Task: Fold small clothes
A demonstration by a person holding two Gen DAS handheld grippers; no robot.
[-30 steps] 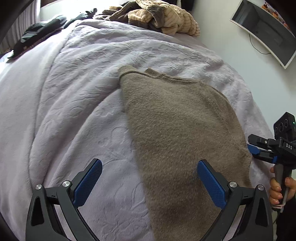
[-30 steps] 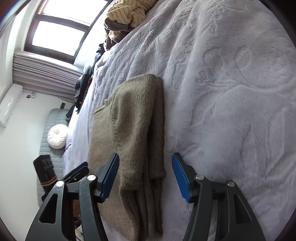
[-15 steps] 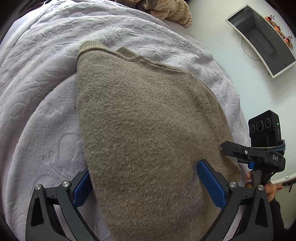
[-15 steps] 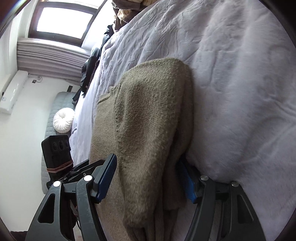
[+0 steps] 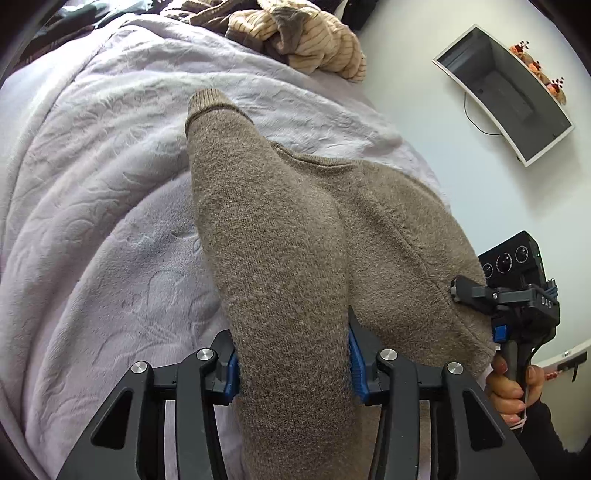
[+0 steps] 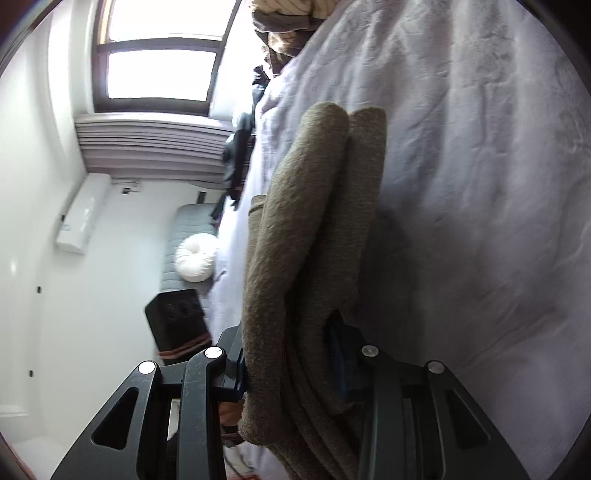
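A brown knit sweater (image 5: 295,240) lies folded lengthwise on a pale lilac bedspread (image 5: 92,184). My left gripper (image 5: 291,360) is shut on its near left edge, the cloth bunched between the blue pads. My right gripper (image 6: 291,363) is shut on the sweater's (image 6: 306,221) near right edge, gripping several stacked layers. The right gripper also shows at the right of the left wrist view (image 5: 495,317), clamped on the sweater's corner. Both held edges are lifted off the bed.
A heap of striped beige and brown clothes (image 5: 306,33) lies at the far end of the bed. A wall-mounted screen (image 5: 506,92) is on the right. A window (image 6: 159,55), a grey bench with a white cushion (image 6: 195,258) and dark clothing (image 6: 240,147) lie beyond the bed's left side.
Both grippers moved in over the sweater's near edge and closed on it. The gripped cloth has bunched and risen off the bedspread.
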